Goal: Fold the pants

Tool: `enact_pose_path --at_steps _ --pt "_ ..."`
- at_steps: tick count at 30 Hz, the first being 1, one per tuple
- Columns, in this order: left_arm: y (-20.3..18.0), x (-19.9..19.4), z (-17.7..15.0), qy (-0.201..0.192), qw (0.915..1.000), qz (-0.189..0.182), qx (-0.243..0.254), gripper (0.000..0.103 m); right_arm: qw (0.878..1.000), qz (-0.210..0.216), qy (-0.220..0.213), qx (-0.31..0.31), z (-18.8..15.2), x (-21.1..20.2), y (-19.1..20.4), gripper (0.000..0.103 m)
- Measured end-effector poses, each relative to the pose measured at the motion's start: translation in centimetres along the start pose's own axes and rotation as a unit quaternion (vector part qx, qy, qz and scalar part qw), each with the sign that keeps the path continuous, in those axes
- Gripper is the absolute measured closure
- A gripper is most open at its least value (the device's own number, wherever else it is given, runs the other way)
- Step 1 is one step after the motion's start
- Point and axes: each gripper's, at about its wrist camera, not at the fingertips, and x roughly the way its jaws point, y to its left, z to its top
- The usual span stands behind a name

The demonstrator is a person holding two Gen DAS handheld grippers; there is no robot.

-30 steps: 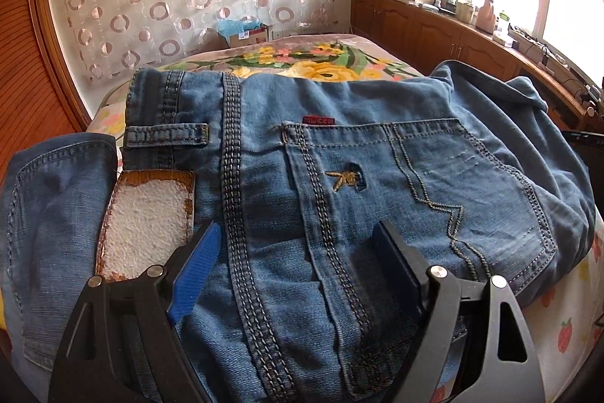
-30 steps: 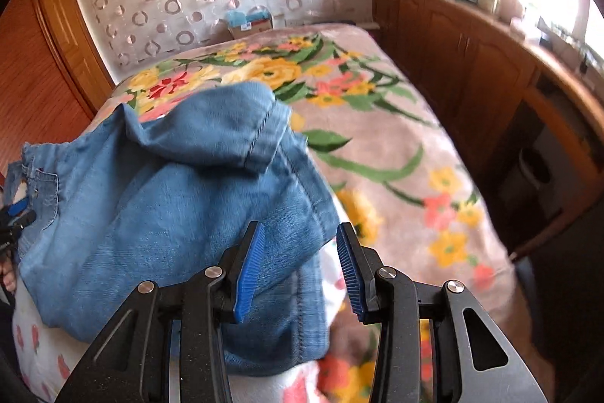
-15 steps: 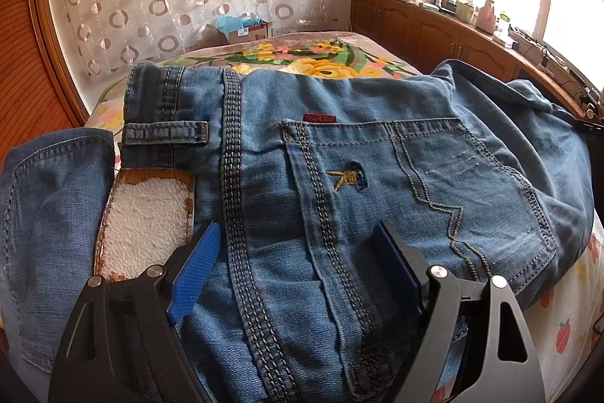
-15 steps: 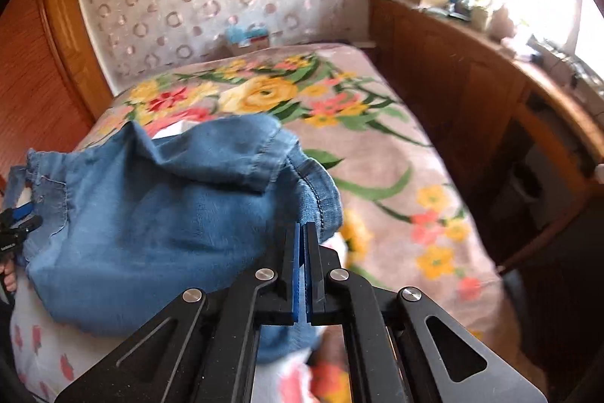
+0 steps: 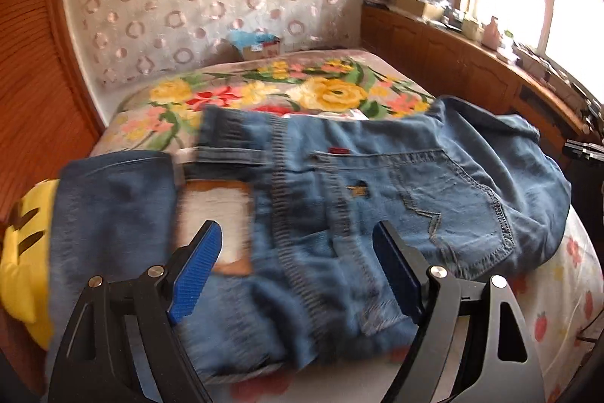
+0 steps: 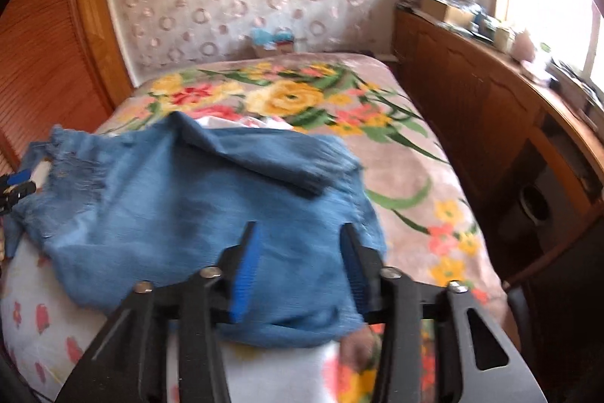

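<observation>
Since half a second ago the right gripper [image 6: 300,267] has sprung from pinched shut to wide apart, and both cameras have drawn back from the cloth, so more of the flowered blanket [image 5: 264,97] shows behind it. The jeans [image 5: 377,199] lie bunched on the near end of the bed, waistband, leather patch [image 5: 215,218] and back pocket [image 5: 426,191] toward the left gripper [image 5: 298,270], legs folded over toward the right one; their long axis runs crosswise between the two tools. Both grippers stand open and empty, each just short of its own end of the bundle. The left is nearer the waist and the right nearer the leg hem [image 6: 302,165], so the next fold likely starts there. A yellow cushion [image 5: 26,252] sits at the far left.
</observation>
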Motion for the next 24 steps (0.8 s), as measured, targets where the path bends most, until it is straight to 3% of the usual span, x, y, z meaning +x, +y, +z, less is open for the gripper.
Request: enact_pose_path --at_steps 4,8,10,14,20,24 --pt "2.3 -1.6 -1.3 0.006 0.9994 0.031 -0.016 0.021 0.998 0.049 -0.002 -0.031 -0.6 1.7 1.6 0.053" --pt "4.0 -1.3 -3.1 0.027 0.9982 0.039 -0.038 0.032 0.993 0.098 0.005 -0.067 -1.1 3.4 3.8 0.052" --pt "4.1 -1.0 -3.8 0.034 0.9978 0.037 -0.042 0.038 0.989 0.122 0.01 -0.081 -1.5 4.2 5.0 0.046" --pt "3.2 -1.3 -4.6 0.022 0.9984 0.04 -0.032 0.053 0.981 0.155 0.024 -0.116 -2.8 5.3 7.4 0.044" --pt "2.7 -1.9 -5.0 0.021 0.9991 0.027 -0.025 0.067 0.974 0.167 0.032 -0.151 -3.9 6.8 8.3 0.042" --pt "2.1 -1.9 -5.3 0.024 0.999 0.035 -0.015 0.069 0.972 0.173 0.037 -0.157 -4.3 7.2 8.5 0.04"
